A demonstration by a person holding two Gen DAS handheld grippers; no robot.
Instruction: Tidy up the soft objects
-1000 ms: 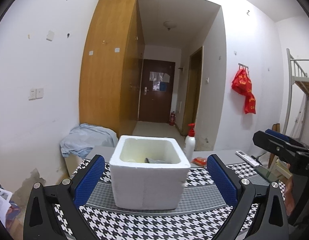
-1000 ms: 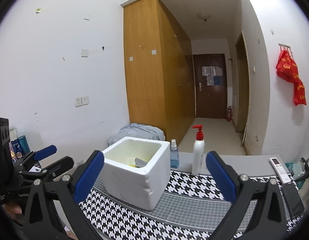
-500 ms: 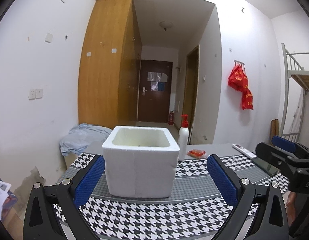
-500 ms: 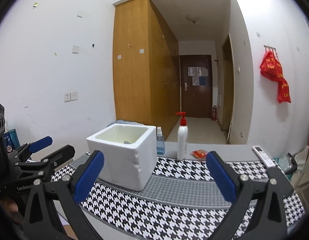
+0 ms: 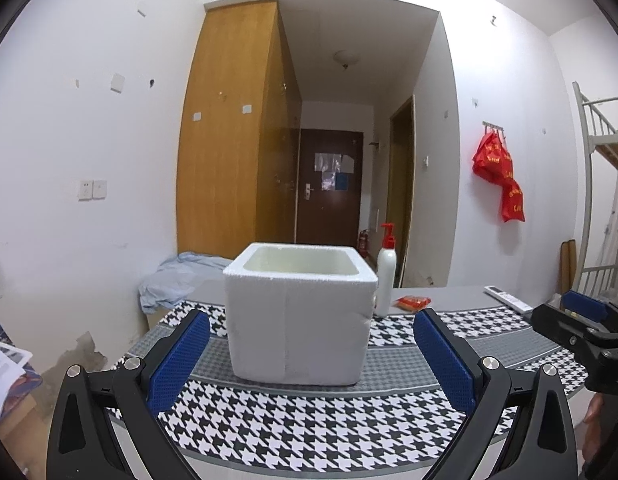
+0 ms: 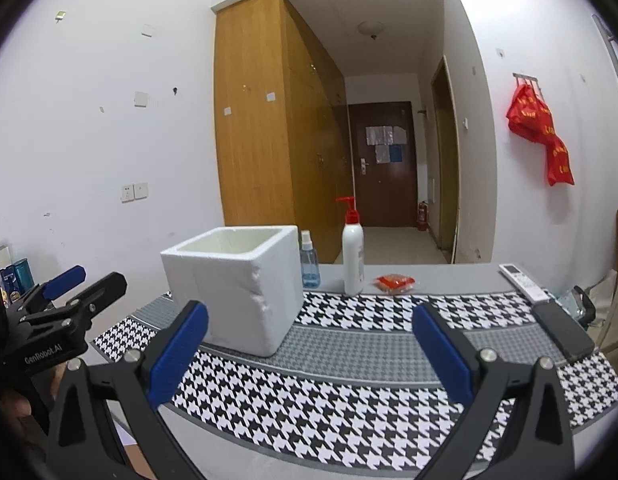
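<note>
Table [image 6: 349,364] with the houndstooth cloth fills the bottom half. Foam box [image 5: 299,316] sits upright on it at 12 o'clock from the left claw [image 5: 311,364], more like 10 o'clock from the right claw [image 6: 309,354]. Both claws are spread wide, holding nothing. Compared to a second ago both cameras have dropped lower, so you can't see into the box anymore. Pump bottle [image 6: 353,258] stands behind it, small red packet [image 6: 393,282] at its 3 o'clock.
</note>
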